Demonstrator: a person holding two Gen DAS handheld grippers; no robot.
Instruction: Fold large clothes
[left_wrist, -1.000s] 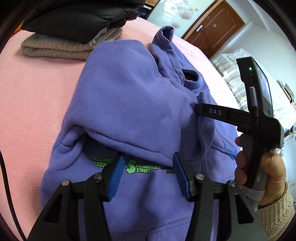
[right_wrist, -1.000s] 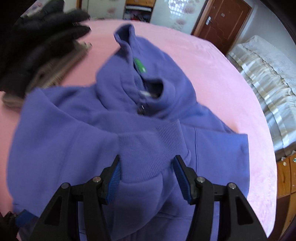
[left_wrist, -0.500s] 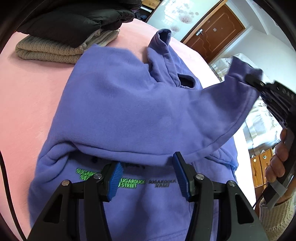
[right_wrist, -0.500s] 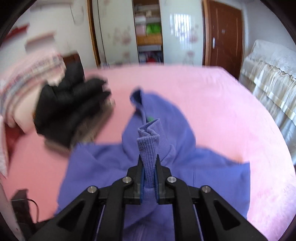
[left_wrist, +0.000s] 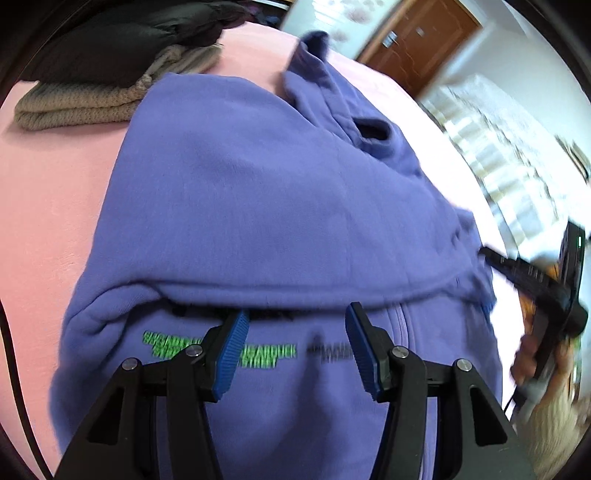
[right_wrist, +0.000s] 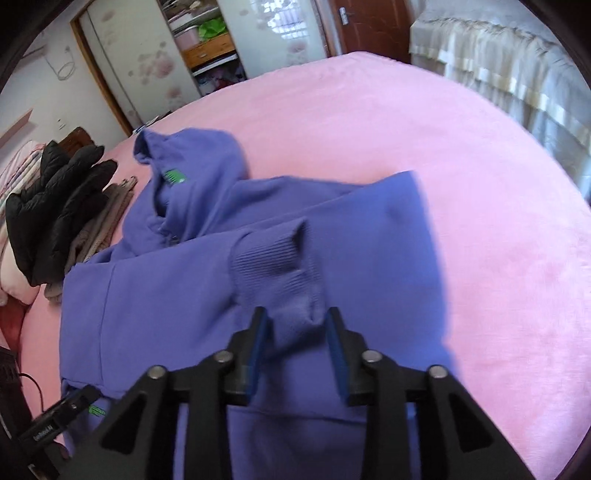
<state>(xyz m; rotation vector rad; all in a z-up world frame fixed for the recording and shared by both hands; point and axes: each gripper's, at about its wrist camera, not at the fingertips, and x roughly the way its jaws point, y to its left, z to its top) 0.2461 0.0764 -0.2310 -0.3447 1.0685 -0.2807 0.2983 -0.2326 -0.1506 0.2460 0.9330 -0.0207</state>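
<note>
In the left wrist view, our left gripper (left_wrist: 295, 341) hangs with its blue pads wide apart and nothing between them, just above the chest of the purple hoodie (left_wrist: 258, 206), over the blurred green lettering (left_wrist: 218, 349). A sleeve (left_wrist: 295, 236) lies folded across the hoodie's body just beyond the pads. Farther off, at the hoodie's right edge, our right gripper (left_wrist: 491, 254) shows as a blurred black tool in a hand.

In the right wrist view, our right gripper (right_wrist: 295, 332) has its pads partly apart, with the ribbed cuff (right_wrist: 277, 266) of the sleeve standing between them; the cloth looks slack, and we cannot tell whether either pad touches it. The hoodie lies spread on the pink bed (right_wrist: 480, 221), hood (right_wrist: 192, 155) at the far end. Beyond it on the left sits a black puffer jacket (right_wrist: 51, 206) stacked on a folded beige knit (right_wrist: 103, 225). A wardrobe (right_wrist: 207, 40) and a brown door (right_wrist: 365, 26) stand at the back.
</note>
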